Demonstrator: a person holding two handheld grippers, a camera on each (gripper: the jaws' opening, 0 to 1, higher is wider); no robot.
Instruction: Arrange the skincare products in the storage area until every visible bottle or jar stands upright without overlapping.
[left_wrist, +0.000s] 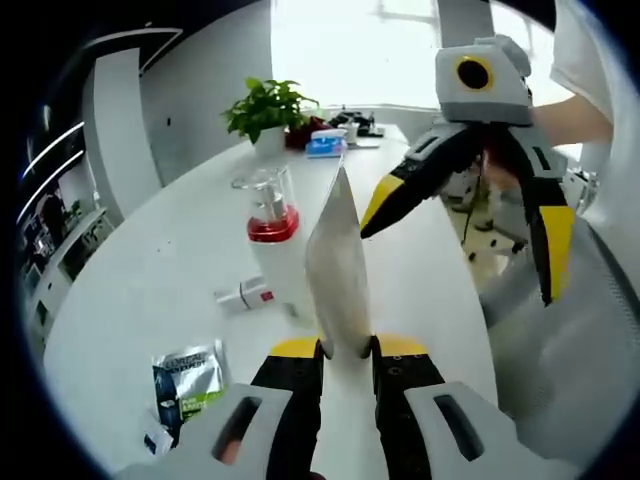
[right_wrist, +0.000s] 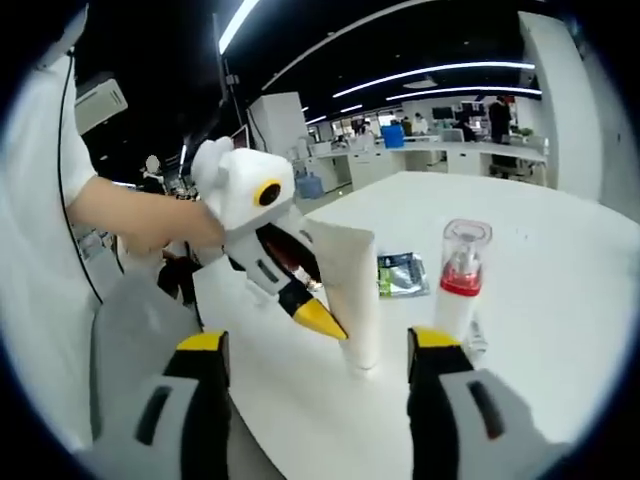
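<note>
Clamped between the yellow-tipped jaws of the left tool (left_wrist: 347, 350) is a white squeeze tube (left_wrist: 338, 265), standing cap-down on the white bench (left_wrist: 150, 280) with its flat crimped end up. It looks light and soft-walled, likely to buckle if pinched mid-body; the stiffer lower part near the cap is the safer hold. Just beside it on the left stands a white pump bottle (left_wrist: 272, 235) with a red collar and clear cap, upright and probably top-heavy, best taken low on the body. The right tool (right_wrist: 318, 345) hangs wide and empty, its jaws either side of the tube in its own view. A small white stick (left_wrist: 242, 295) lies flat near the bottle, a green sachet (left_wrist: 188, 382) lies nearer left, and a potted plant (left_wrist: 265, 112) stands at the far end.
</note>
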